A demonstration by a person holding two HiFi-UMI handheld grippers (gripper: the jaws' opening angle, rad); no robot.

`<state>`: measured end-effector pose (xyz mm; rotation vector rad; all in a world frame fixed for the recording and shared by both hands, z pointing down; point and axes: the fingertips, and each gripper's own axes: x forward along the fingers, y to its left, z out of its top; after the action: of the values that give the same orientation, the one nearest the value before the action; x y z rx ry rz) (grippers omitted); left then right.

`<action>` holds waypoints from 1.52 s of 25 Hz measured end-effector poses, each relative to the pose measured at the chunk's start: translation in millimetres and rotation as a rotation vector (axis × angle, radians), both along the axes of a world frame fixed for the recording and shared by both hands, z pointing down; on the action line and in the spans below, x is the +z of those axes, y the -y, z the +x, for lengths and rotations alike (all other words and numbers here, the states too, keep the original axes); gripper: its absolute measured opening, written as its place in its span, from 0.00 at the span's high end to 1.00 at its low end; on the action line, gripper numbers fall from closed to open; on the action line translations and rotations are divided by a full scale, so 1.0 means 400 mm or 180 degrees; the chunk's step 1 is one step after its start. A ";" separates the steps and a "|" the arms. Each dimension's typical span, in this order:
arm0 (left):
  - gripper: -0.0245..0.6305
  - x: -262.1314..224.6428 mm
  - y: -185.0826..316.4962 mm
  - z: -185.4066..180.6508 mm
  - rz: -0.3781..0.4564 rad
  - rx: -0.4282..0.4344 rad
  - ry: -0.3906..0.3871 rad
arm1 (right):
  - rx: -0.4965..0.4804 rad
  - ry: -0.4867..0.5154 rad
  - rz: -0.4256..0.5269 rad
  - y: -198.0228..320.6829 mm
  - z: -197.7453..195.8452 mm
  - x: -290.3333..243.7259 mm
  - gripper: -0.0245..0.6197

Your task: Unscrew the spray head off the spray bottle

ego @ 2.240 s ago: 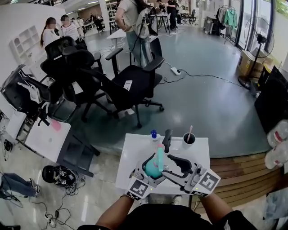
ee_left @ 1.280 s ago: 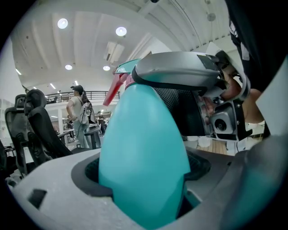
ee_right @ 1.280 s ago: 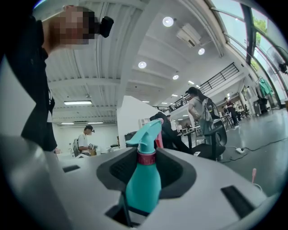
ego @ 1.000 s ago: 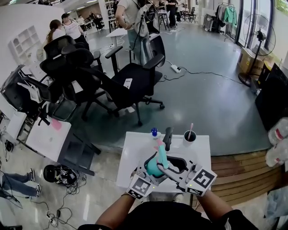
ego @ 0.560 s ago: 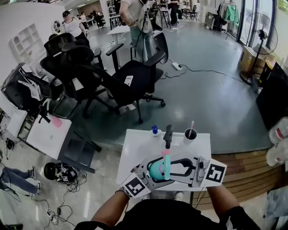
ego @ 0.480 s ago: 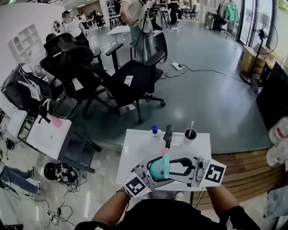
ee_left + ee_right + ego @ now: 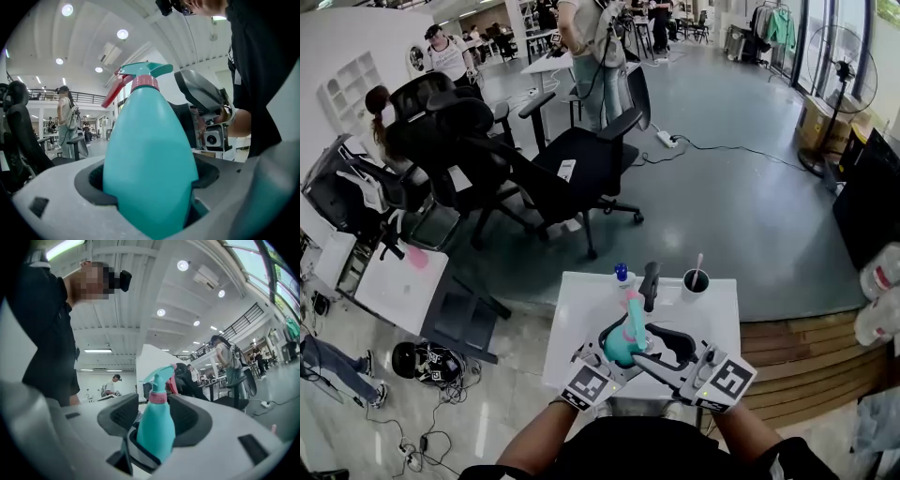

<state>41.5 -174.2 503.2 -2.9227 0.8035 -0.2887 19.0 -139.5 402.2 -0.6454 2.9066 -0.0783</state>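
- The left claw [image 7: 612,339] is clamped on the round teal body of the spray bottle [image 7: 622,350], with its marker cube nearest the person. In the left gripper view the body fills the gap between the jaws and both pads press on it.
- The bottle is held up above the near half of the white tabletop [image 7: 579,314], tilted a little, with its nozzle end away from the person.
- The right claw [image 7: 649,343] comes in from the right at the bottle's upper part. Its jaws have just been opening and now stand wide. In the right gripper view the pink collar [image 7: 158,398] and neck sit between the dark pads with a gap on each side, so nothing is gripped.
- The teal spray head [image 7: 143,70] sits on the pink collar, its red trigger [image 7: 114,92] sticking out to one side.
- At the tabletop's far edge stand a small blue-capped bottle [image 7: 621,276], a dark upright object [image 7: 649,285] and a dark cup [image 7: 695,285] with a stick in it.
- To the right of the tabletop lies a wooden platform [image 7: 811,361].
- Beyond, on the grey floor, are black office chairs [image 7: 572,178], with people standing further back.
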 end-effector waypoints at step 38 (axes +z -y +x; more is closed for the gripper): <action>0.28 -0.008 -0.086 0.053 0.0119 0.0662 0.0067 | -0.0692 -0.0084 0.0227 -0.053 -0.011 -0.045 0.66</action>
<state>62.8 -139.9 500.1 -2.9300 0.4902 -0.2822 14.7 -118.2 384.1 -0.3197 2.9784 0.0076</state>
